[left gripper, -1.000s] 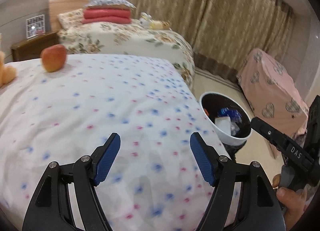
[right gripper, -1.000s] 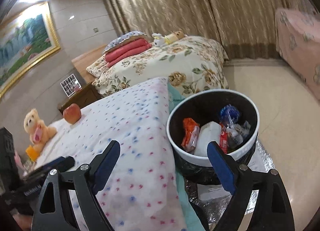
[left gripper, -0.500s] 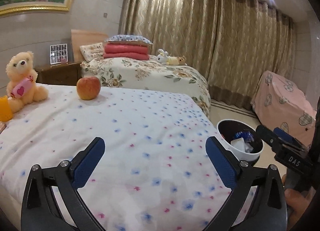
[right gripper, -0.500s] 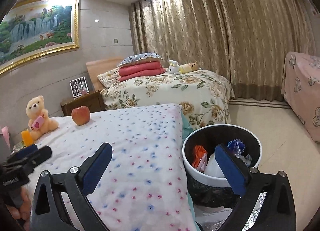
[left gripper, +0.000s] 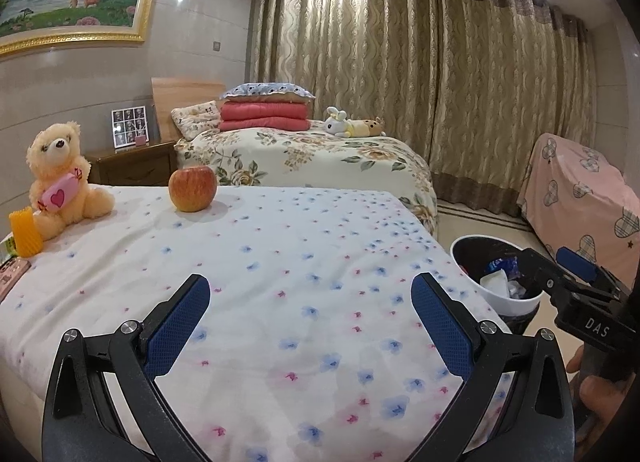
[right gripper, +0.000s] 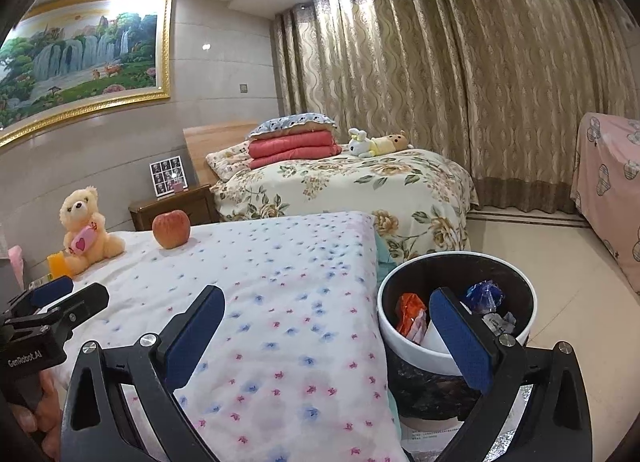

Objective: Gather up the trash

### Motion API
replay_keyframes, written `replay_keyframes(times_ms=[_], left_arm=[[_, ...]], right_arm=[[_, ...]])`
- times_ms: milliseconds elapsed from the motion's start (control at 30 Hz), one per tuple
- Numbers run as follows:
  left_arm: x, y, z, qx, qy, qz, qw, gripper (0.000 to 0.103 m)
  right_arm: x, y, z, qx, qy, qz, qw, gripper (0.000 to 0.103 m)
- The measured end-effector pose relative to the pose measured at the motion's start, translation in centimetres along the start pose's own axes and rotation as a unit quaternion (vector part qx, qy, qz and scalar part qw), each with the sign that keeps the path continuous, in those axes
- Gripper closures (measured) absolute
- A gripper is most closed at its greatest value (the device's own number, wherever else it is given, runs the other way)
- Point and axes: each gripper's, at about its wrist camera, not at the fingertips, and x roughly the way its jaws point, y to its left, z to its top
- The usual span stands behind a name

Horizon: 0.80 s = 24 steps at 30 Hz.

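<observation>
A white-rimmed trash bin (right gripper: 452,262) stands on the floor at the right of the dotted bed; it holds an orange wrapper (right gripper: 410,312), a blue wrapper (right gripper: 484,294) and white paper. The bin also shows in the left wrist view (left gripper: 472,246). My left gripper (left gripper: 310,308) is open and empty over the near part of the bed. My right gripper (right gripper: 326,320) is open and empty, its right finger in front of the bin. The right gripper shows at the right in the left wrist view (left gripper: 576,274).
On the dotted bedsheet (left gripper: 280,262) lie an apple (left gripper: 193,188), a teddy bear (left gripper: 60,177) and a yellow object (left gripper: 25,232). A floral bed (left gripper: 320,157) stands behind, a wooden nightstand (left gripper: 132,167) between, and a pink-covered piece of furniture (left gripper: 580,189) at the right.
Both grippers have tilted up and pulled back from the bed and bin, so more of the room shows. The left gripper's jaws have opened wider. Both stay empty.
</observation>
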Motion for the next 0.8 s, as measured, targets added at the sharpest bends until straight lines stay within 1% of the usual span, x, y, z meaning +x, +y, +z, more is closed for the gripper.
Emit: replay_keyframes(times_ms=[233, 467, 800], left_arm=[[0.12, 0.18, -0.06, -0.002, 0.003, 0.009, 1.0000, 0.000], [0.19, 0.27, -0.10, -0.004, 0.010, 0.008, 0.9999, 0.000], [0.04, 0.35, -0.10, -0.005, 0.005, 0.012, 0.9999, 0.000]], right_arm=[[0.24, 0.04, -0.24, 0.000, 0.008, 0.002, 1.000, 0.000], [0.21, 0.34, -0.21, -0.005, 0.009, 0.007, 1.000, 0.000], [0.30, 0.44, -0.27, -0.005, 0.014, 0.013, 1.000, 0.000]])
